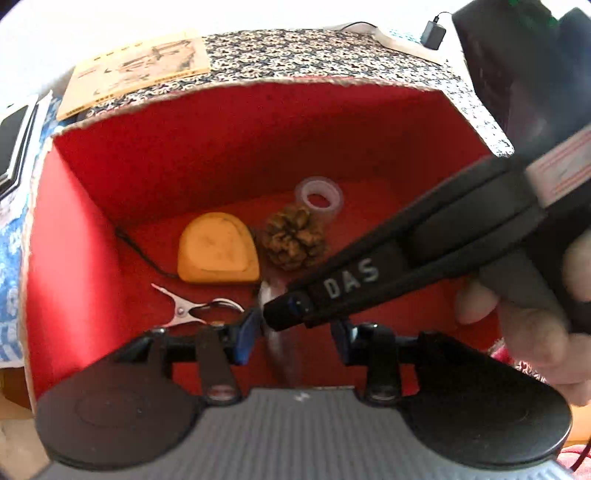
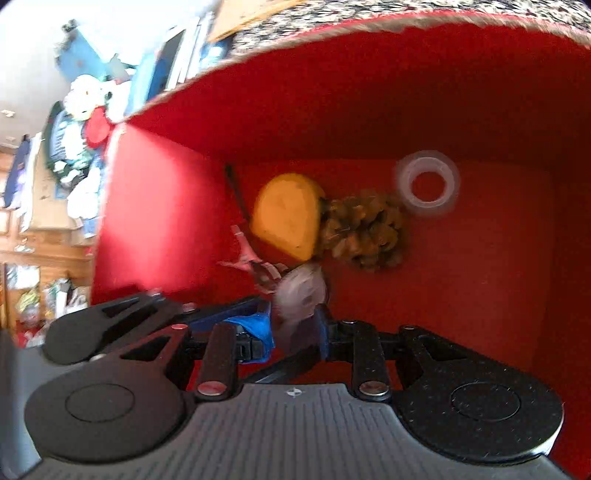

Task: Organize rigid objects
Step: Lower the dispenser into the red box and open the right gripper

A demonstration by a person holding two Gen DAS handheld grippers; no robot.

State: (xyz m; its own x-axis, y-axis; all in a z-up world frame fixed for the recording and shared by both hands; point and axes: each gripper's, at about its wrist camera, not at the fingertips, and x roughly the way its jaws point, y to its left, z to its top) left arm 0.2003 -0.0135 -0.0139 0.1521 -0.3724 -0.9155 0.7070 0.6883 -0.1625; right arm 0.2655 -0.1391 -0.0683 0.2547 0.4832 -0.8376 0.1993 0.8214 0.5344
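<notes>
A red-lined box holds a yellow wedge-shaped piece, a pine cone, a clear tape roll and a metal clip. My right gripper reaches into the box from the right, its tip low over the floor. It is shut on a blurred grey-white object. My left gripper stands open just behind, its blue pads either side of that object without touching it.
The box sits on a patterned cloth. Behind it lie a beige booklet and a black charger plug. A dark flat device lies at the left. A hand grips the right tool.
</notes>
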